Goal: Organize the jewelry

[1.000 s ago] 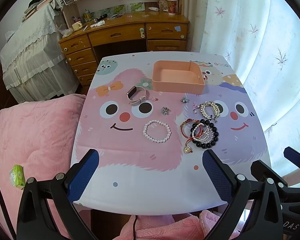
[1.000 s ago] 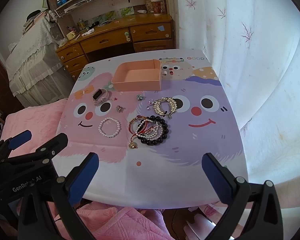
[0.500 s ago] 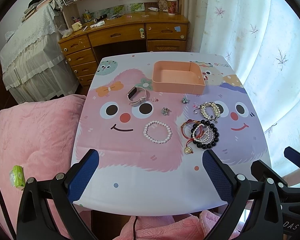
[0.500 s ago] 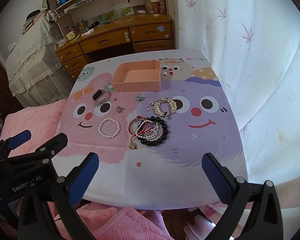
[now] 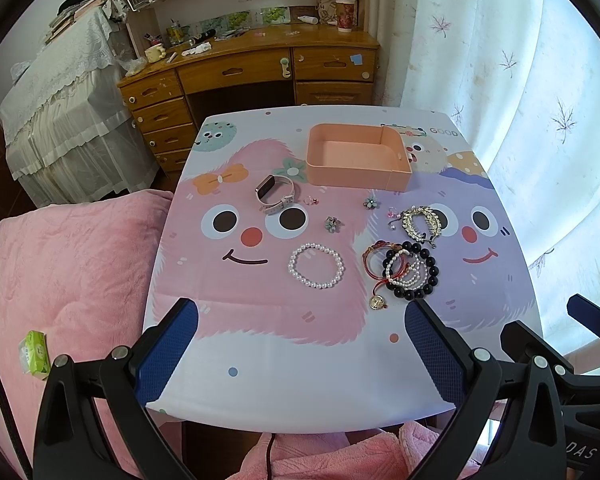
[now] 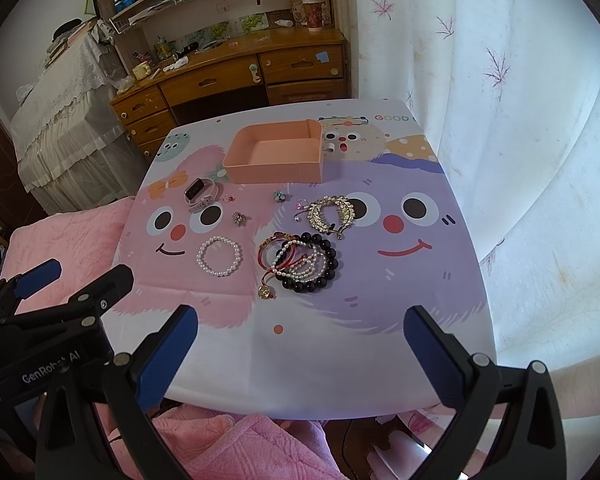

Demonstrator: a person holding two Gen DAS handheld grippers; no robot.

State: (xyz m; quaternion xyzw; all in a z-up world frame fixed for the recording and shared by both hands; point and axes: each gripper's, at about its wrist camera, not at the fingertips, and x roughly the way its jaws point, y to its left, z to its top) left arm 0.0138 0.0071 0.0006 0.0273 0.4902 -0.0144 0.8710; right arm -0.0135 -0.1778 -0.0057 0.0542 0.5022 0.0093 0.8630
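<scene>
The table cover [image 5: 300, 380] was white, printed with a pink and a purple cartoon face. The box [image 5: 358, 170] in the upper centre was plain salmon pink. The bead bracelet [image 5: 316, 266] at centre was white; the larger bead bracelet [image 5: 432, 264] to its right was black. The gripper pads [image 5: 168, 354] were blue.

Bright daylight through the curtain [image 5: 512, 92] at right (blown out near the edge), focus sharp, strong fisheye bending, dark corners.

On the table [image 5: 300, 380], the box [image 5: 358, 174] sits far; the watch [image 5: 274, 194] lies left, bracelets [image 5: 408, 270] right, nearer.
</scene>
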